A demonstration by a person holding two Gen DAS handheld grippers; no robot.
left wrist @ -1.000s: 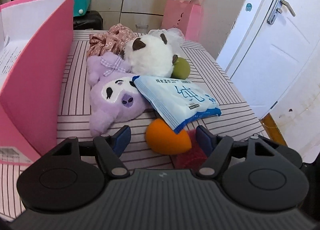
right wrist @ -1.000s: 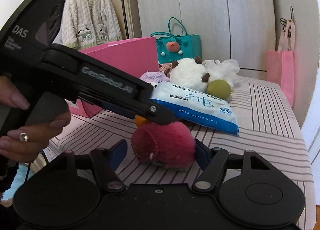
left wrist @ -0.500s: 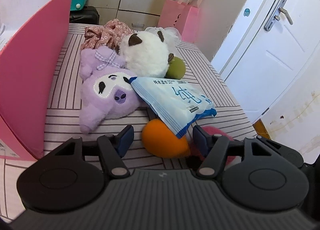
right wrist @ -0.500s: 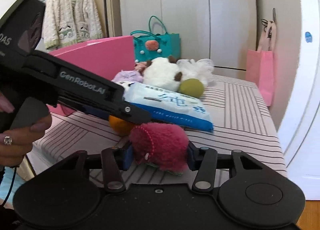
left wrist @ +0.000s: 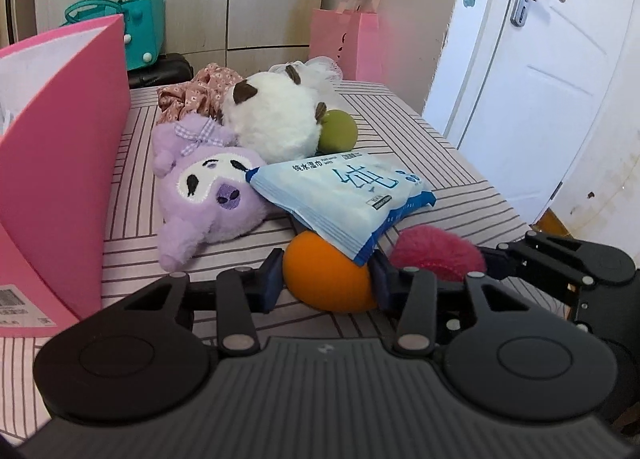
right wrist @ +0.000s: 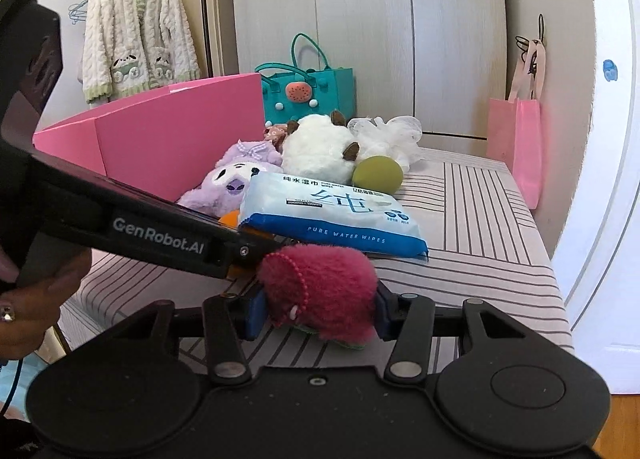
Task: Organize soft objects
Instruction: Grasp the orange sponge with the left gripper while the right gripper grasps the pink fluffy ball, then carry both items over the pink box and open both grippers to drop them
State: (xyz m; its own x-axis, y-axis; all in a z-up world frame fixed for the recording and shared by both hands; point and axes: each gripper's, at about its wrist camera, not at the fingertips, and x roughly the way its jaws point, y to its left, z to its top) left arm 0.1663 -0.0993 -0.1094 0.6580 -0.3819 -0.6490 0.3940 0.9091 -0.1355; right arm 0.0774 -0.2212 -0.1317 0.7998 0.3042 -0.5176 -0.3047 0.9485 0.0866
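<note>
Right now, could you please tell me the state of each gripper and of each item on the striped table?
left gripper: jaws closing, pads against the orange ball.
right gripper: shut on the pink plush.
wipes pack: sealed, one corner resting on the orange ball.
purple plush: lying face up beside the pink box.
white plush: on the table, green ball touching it.
pink box: open at the top.

Striped table (left wrist: 460,163) under plush toys (left wrist: 212,195)
</note>
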